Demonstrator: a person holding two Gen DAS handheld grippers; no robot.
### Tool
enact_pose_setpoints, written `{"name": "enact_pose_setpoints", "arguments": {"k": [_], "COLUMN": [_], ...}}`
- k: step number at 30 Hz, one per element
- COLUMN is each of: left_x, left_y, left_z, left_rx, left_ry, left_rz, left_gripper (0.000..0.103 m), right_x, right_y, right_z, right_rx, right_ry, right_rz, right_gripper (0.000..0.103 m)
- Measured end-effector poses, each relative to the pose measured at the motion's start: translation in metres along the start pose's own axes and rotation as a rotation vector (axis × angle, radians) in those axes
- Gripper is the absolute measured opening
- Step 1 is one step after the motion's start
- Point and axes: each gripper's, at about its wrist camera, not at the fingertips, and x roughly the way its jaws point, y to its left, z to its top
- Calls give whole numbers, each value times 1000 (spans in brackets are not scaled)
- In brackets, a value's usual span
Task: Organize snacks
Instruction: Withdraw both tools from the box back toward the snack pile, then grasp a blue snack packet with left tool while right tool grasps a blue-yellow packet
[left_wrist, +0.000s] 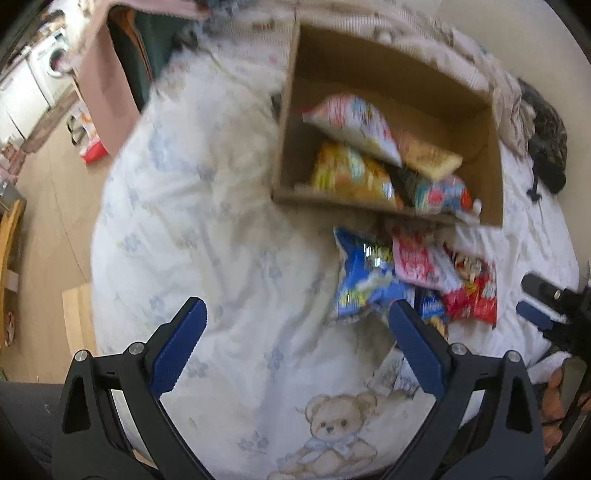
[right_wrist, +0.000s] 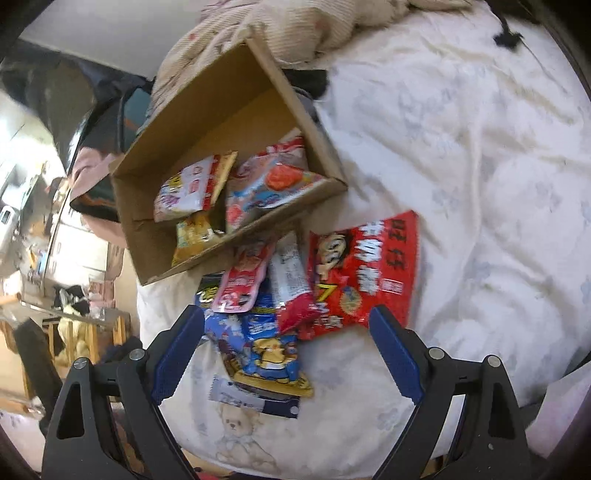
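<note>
A cardboard box (left_wrist: 373, 70) (right_wrist: 155, 254) sits on a white bed and holds several snack bags, among them a yellow one (left_wrist: 351, 173) and a pale one (left_wrist: 351, 122). In front of the box lies a pile of loose snacks: a blue bag (left_wrist: 364, 277) (right_wrist: 264, 343), a pink pouch (left_wrist: 415, 262) (right_wrist: 242, 277) and a big red bag (left_wrist: 476, 295) (right_wrist: 365, 262). My left gripper (left_wrist: 297, 317) is open over bare quilt, left of the pile. My right gripper (right_wrist: 286, 326) is open just above the pile, nothing between its fingers. It also shows at the edge of the left wrist view (left_wrist: 546, 306).
The bed's white quilt (right_wrist: 480, 166) carries a teddy-bear print (left_wrist: 332, 428). A beige blanket (right_wrist: 295, 26) is bunched behind the box. Dark clothing (left_wrist: 546, 144) lies at the right. Wooden floor and furniture (left_wrist: 44, 206) lie off the bed's left edge.
</note>
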Motion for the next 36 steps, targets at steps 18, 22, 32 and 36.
{"name": "enact_pose_setpoints", "arguments": {"k": [18, 22, 32, 36], "left_x": [40, 18, -41, -31], "left_y": [-85, -83, -46, -34], "left_z": [-48, -46, -7, -1], "left_rx": [262, 258, 204, 140], "left_ry": [205, 195, -18, -12], "left_rz": [-252, -307, -249, -221], "left_gripper": [9, 4, 4, 4], "right_x": [2, 0, 29, 57], "right_y": [-9, -10, -7, 1], "right_z": [1, 2, -9, -17], "right_rx": [40, 42, 61, 44], "right_ry": [23, 20, 168, 256], "right_rz": [-11, -7, 26, 1], "right_gripper": [93, 93, 93, 90]}}
